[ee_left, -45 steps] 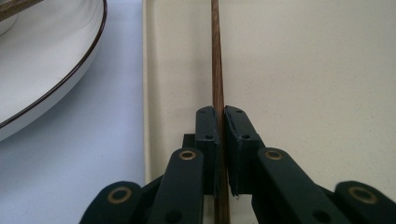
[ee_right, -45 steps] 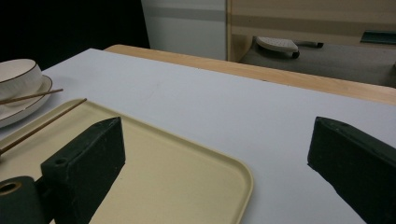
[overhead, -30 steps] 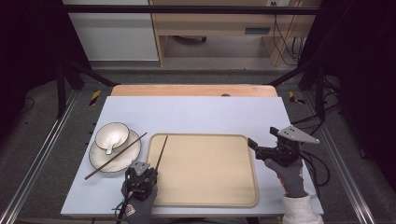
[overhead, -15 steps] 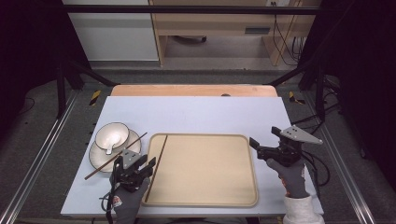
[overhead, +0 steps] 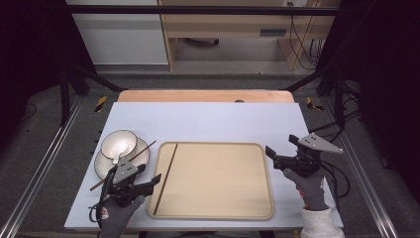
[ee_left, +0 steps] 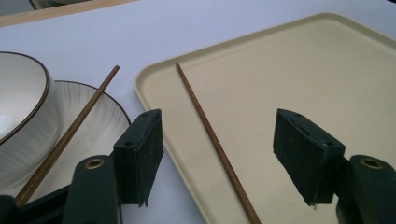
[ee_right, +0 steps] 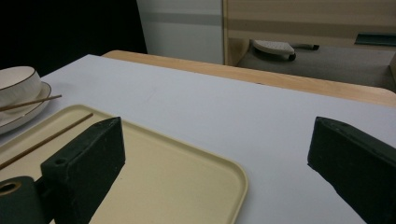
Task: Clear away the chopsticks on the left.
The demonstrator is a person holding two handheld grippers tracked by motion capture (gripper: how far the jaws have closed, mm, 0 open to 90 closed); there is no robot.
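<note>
**One stick in the tray, one still on the plate**

The left gripper (overhead: 148, 182) hangs by the near left corner of the flat tan plastic tray (overhead: 218, 210). Its jaws have just been opening, with nothing pinched between them. A thin brown wooden chopstick (ee_left: 215, 142) lies under them along the tray's left edge, pointing near to far. The second brown chopstick (ee_left: 65, 137) slants over the white ribbed plate (ee_left: 93, 121), left of the tray, closest to this hand. The right gripper (overhead: 274, 157) waits wide open and empty at the tray's right edge. All sits on a pale blue table (overhead: 208, 121), with dark floor beyond.

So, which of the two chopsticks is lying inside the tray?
The chopstick along the tray's left edge lies flat inside the tray. The other chopstick rests across the plate.
</note>
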